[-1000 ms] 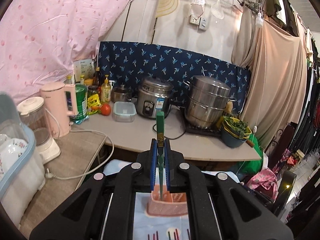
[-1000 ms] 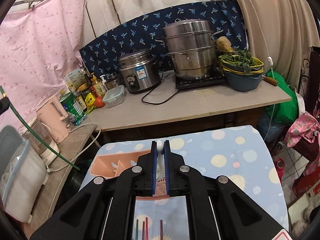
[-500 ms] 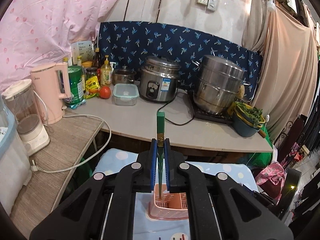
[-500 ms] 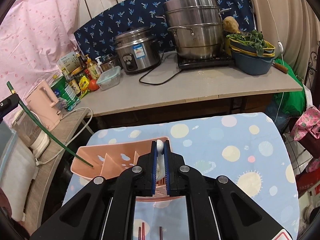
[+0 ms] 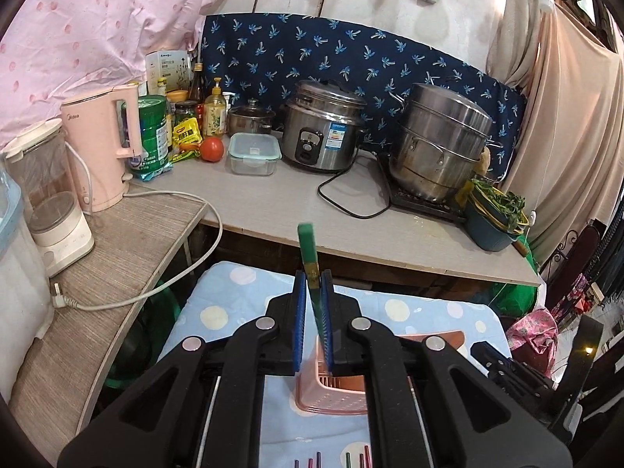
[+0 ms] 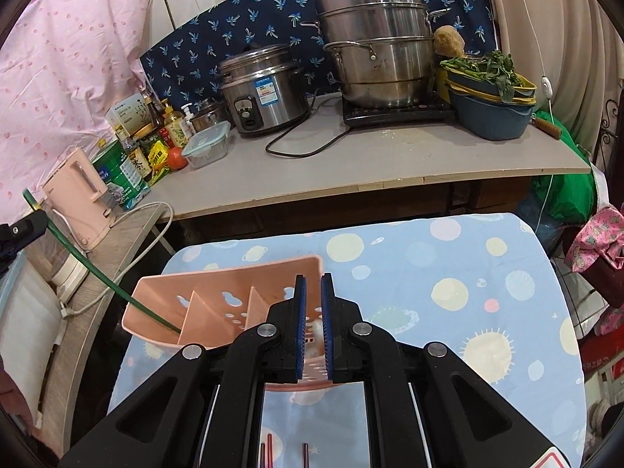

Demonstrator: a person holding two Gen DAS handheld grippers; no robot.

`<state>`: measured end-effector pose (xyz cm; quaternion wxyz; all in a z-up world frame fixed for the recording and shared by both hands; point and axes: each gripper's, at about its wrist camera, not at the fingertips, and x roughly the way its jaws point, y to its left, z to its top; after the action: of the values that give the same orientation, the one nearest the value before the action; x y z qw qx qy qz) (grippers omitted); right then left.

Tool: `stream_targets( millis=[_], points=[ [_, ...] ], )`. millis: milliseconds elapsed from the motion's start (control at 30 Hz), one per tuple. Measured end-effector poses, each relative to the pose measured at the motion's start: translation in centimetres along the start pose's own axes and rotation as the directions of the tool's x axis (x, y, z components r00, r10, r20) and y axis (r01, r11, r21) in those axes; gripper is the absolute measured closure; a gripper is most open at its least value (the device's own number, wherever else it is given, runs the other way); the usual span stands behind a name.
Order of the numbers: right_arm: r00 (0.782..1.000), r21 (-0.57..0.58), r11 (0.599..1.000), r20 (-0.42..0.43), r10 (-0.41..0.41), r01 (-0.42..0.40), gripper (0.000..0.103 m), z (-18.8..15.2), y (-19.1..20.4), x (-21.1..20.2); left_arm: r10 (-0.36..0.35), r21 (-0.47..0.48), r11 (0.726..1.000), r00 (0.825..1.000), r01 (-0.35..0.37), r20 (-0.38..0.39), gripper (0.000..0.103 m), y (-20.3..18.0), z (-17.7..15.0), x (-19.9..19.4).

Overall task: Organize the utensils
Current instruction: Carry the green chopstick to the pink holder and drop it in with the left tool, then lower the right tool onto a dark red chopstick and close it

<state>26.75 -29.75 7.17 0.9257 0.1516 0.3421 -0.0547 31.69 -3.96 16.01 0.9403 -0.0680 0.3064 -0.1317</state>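
The left tool (image 5: 312, 300), parted around a green chopstick (image 5: 308, 249), drops it into the pink utensil caddy (image 6: 230, 296); the right tool (image 6: 312, 312) hovers parted, empty. Next: fetch another.

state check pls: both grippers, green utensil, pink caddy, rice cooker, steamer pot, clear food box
left gripper: open, green utensil loose between pads
right gripper: open, empty
green utensil: tilted, tip inside caddy
caddy: upright on cloth
rice cooker: lid on
steamer pot: lidded
food box: lid on

Utensil holder (image 6: 230, 308) on table (image 6: 487, 273), chopstick (image 6: 117, 288) in its left compartment
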Motion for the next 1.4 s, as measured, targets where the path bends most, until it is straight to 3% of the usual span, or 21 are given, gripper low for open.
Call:
stream_targets(
  millis=[267,400,533,967,1400],
  points=[
    [1.0,-0.017,1.0,0.02,0.0,0.0,0.094,-0.7,0.2,-2.8,0.017,-0.011,1.0,1.0,-0.017,0.0,0.092,0.8,-0.7,-1.7],
    [1.0,-0.042,0.999,0.02,-0.008,0.008,0.094,-2.7,0.4,-4.7,0.03,-0.013,0.999,1.0,-0.03,0.0,0.084,1.5,-2.0,-3.4],
    [1.0,-0.03,0.999,-0.005,0.011,-0.011,0.093,-5.1,0.1,-6.5,0.039,0.001,0.999,0.999,-0.039,-0.033,0.079,2.0,-4.5,-4.7],
    [0.995,-0.038,0.999,-0.103,0.02,-0.024,0.093,-14.5,0.0,-10.9,0.063,0.048,0.997,0.983,-0.055,-0.173,0.079,3.3,-14.5,-7.9],
    [0.975,-0.074,0.997,-0.222,-0.019,0.003,0.076,-23.1,0.3,-11.6,0.102,0.058,0.994,0.951,-0.089,-0.292,0.069,4.5,-23.1,-8.9]
  ],
)
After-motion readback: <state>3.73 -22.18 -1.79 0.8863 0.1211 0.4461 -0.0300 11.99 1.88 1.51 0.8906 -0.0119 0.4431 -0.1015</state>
